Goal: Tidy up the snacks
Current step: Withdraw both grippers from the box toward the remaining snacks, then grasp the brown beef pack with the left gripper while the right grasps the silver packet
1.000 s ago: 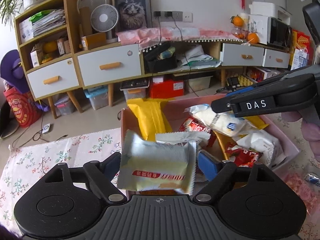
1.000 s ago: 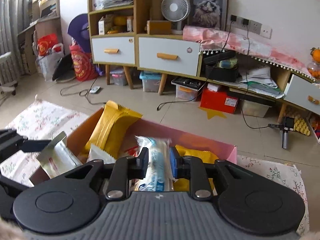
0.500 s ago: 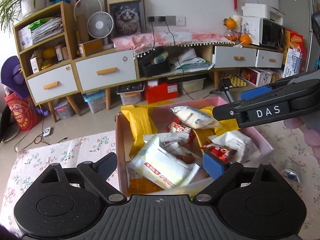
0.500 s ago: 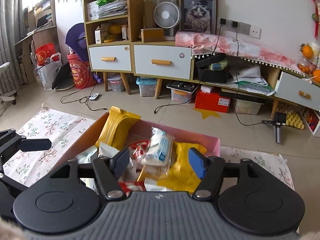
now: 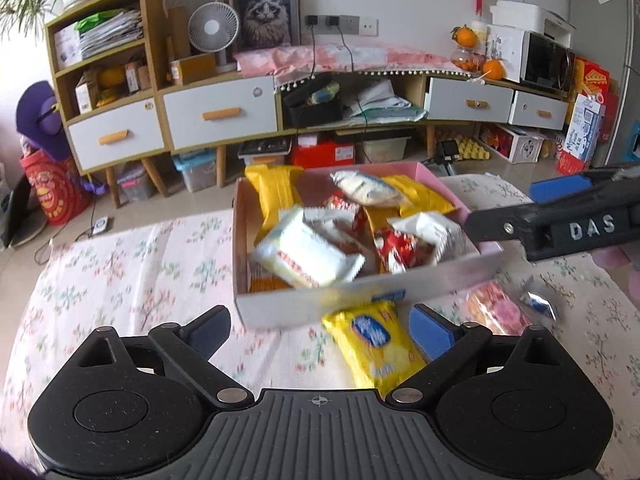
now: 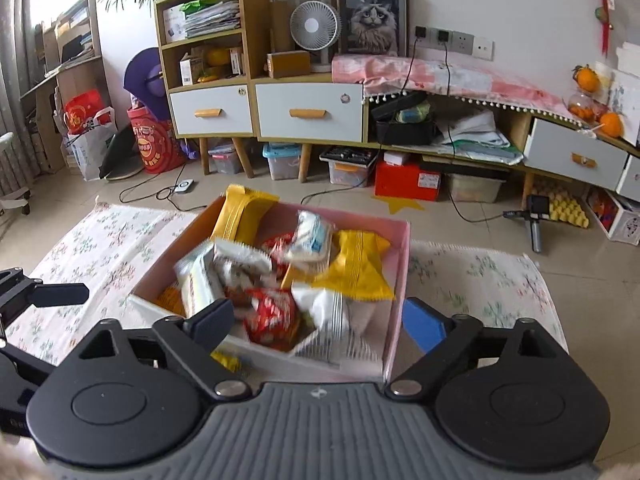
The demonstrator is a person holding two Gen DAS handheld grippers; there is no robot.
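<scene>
A pink cardboard box (image 5: 280, 310) stands on the floral cloth, filled with several snack packets. A white packet with a red stripe (image 5: 308, 256) lies loose on the pile, and a white and blue packet (image 6: 312, 236) lies near the box's far side. My left gripper (image 5: 320, 326) hangs in front of the box, its jaws opening, gripping nothing. A yellow packet (image 5: 374, 344) lies on the cloth under it, untouched. My right gripper (image 6: 316, 320) hovers over the box's near corner, its jaws opening and empty. It also shows in the left wrist view, as the right gripper (image 5: 560, 224).
A pink round-patterned snack (image 5: 496, 308) and a small foil packet (image 5: 538, 302) lie on the cloth right of the box. The floral tablecloth (image 5: 132, 272) stretches to the left. Beyond the table's far edge are the floor and a low sideboard (image 6: 308, 110).
The left gripper let go of the red-striped white packet and the right let go of the white and blue one; both now lie in the box. Both grippers opened and drew back.
</scene>
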